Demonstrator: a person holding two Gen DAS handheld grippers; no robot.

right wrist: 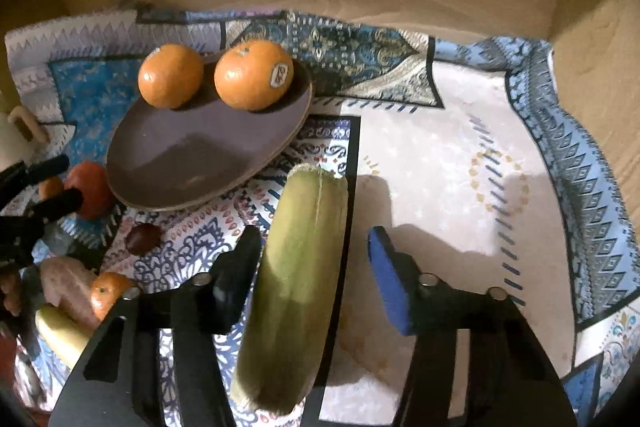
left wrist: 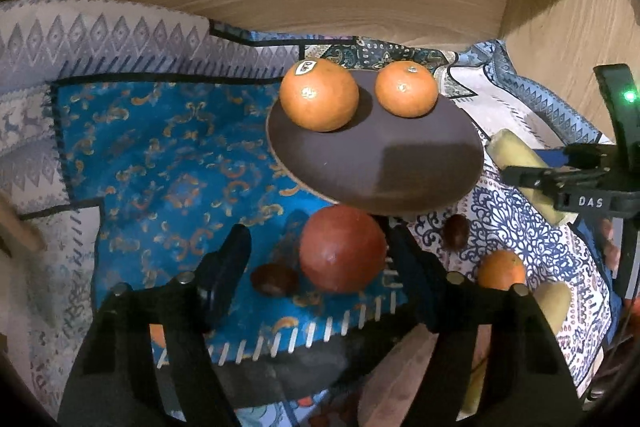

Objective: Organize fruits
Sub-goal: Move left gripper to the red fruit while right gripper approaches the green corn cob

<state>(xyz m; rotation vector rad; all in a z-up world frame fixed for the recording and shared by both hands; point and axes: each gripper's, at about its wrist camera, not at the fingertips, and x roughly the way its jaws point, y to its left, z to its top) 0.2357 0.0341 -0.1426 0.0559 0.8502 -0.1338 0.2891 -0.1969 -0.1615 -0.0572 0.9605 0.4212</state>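
Two oranges rest side by side on the dark oval plate, which lies on a patterned cloth. Left gripper, fingers spread, brackets a red fruit on the cloth. Right gripper, also spread, straddles a green husked corn cob just beside the plate.
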